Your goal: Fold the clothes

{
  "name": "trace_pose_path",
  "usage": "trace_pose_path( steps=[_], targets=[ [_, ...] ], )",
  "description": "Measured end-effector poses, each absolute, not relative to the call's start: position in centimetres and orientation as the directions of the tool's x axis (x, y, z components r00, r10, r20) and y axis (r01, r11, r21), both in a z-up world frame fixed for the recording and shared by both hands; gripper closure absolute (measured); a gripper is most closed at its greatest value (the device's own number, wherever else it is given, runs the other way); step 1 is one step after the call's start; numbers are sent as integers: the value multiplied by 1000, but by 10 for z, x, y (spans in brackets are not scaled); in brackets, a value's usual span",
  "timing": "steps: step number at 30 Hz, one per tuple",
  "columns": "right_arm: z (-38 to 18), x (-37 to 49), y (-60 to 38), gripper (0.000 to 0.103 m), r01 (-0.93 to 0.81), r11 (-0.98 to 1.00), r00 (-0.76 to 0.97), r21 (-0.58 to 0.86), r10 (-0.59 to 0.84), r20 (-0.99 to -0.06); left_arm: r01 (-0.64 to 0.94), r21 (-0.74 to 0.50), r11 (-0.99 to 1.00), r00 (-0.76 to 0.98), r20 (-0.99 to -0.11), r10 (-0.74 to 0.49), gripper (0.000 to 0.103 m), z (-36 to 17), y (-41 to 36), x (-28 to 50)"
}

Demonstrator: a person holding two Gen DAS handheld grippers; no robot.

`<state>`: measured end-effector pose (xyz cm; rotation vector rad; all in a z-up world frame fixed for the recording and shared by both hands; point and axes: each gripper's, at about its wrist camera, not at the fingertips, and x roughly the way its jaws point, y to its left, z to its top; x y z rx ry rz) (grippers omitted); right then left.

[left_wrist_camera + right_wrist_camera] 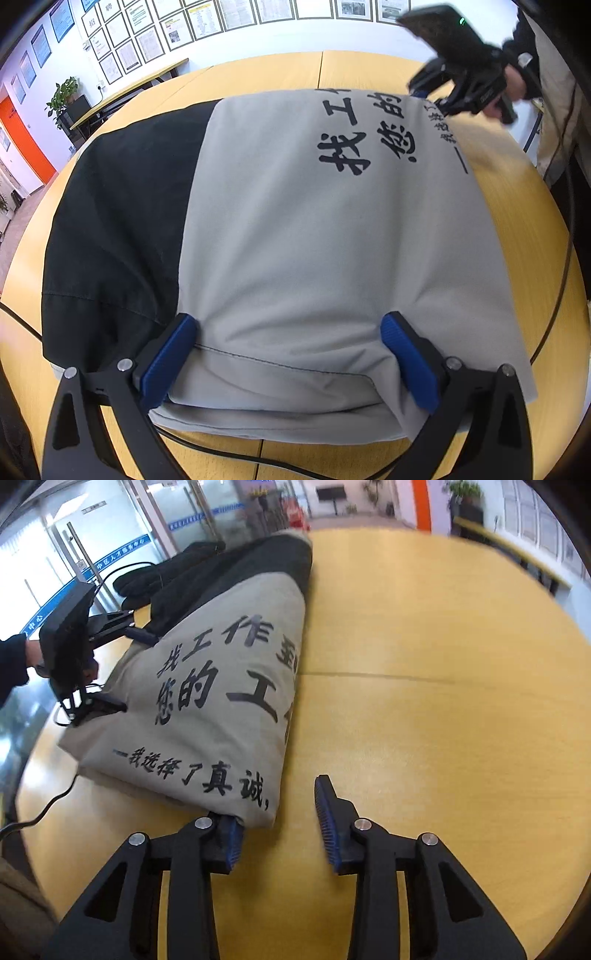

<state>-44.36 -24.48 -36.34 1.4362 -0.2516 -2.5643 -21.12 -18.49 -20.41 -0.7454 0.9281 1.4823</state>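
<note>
Folded grey-and-black jacket (295, 229) lies flat on the counter (443, 709), printed panel up, probably ready for a last fold. Left tool (290, 354) gapes wide, straddling the near hem without pinching it. Right tool (279, 825) hangs parted at the far corner, its left pad touching cloth, nothing clamped. Round yellow wood top; beyond, framed notices (147, 40), an orange wall, glass doors (110, 535).

Office: framed notices (147, 44), glass doors (110, 535).
</note>
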Motion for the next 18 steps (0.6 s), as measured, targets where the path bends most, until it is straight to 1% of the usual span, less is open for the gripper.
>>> trace_pose_path(
  steps=[1,3,5,7,8,9,11,12,14,18],
  targets=[
    [-350,-442,-248,75,151,-967,-491,205,-253,-834,-991,136,-9,-123,-867,482,1,-205,-182,-208],
    [-321,-436,-253,91,292,-947,-452,131,-258,-854,-990,142,-10,-129,-868,479,1,-206,-178,-202],
    [-287,-437,-249,97,374,-923,-446,96,-270,-853,-990,140,-12,-128,-864,486,1,-206,-182,-201],
    [-262,-451,-251,98,449,-890,-447,81,-302,-842,-991,134,-11,-122,-859,497,1,-207,-186,-201],
    [-262,-466,-262,102,493,-867,-424,68,-308,-852,-991,131,-11,-119,-857,502,1,-207,-188,-202],
    [-271,-474,-269,103,537,-841,-370,70,-309,-876,-992,129,-11,-116,-854,507,1,-207,-191,-202],
    [-312,-476,-281,102,627,-774,-226,88,-289,-930,-992,128,-5,-113,-851,512,1,-210,-197,-202],
    [-328,-475,-286,102,660,-748,-199,74,-269,-942,-992,129,-1,-111,-851,513,1,-211,-200,-203],
    [-348,-477,-285,102,677,-731,-156,86,-257,-954,-992,129,9,-106,-850,516,1,-212,-206,-205],
    [-358,-474,-275,103,662,-737,-130,137,-293,-947,-992,124,8,-101,-840,533,1,-213,-208,-206]
  ],
)
